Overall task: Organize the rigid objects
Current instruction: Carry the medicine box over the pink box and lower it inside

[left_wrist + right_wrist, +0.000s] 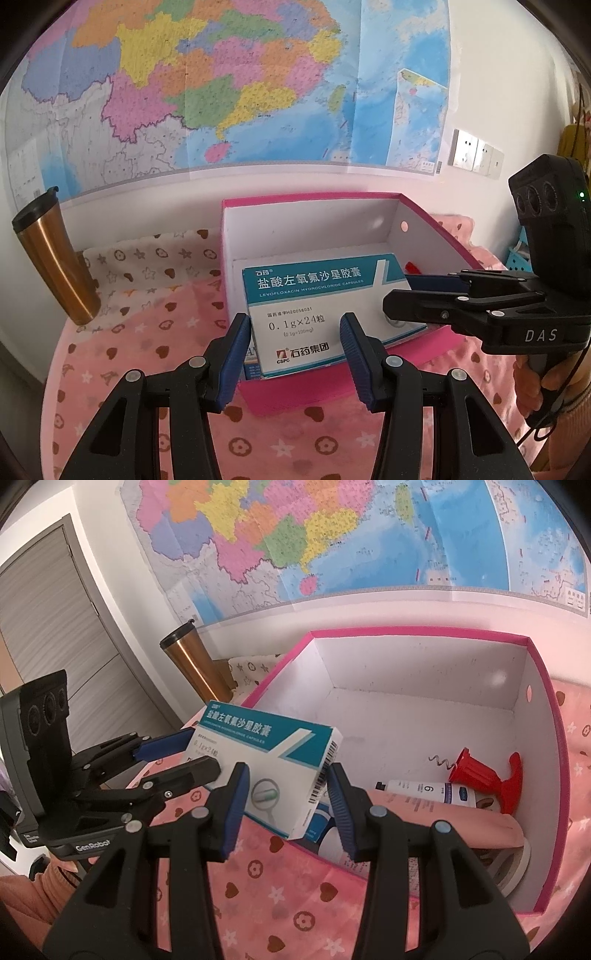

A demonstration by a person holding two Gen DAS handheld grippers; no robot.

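Medicine box is clamped by my L fingers & R fingers, above pink box.

A pink blanket printed with hearts, stars and flowers covers the surface. Directly on it stands 1 open pink-rimmed box; 1 copper tumbler stands at its left edge.

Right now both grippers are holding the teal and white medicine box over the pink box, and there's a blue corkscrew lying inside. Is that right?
Nearly. The corkscrew is red, not blue, as the right wrist view shows. The rest holds: the left gripper and right gripper hold the medicine box over the pink box.
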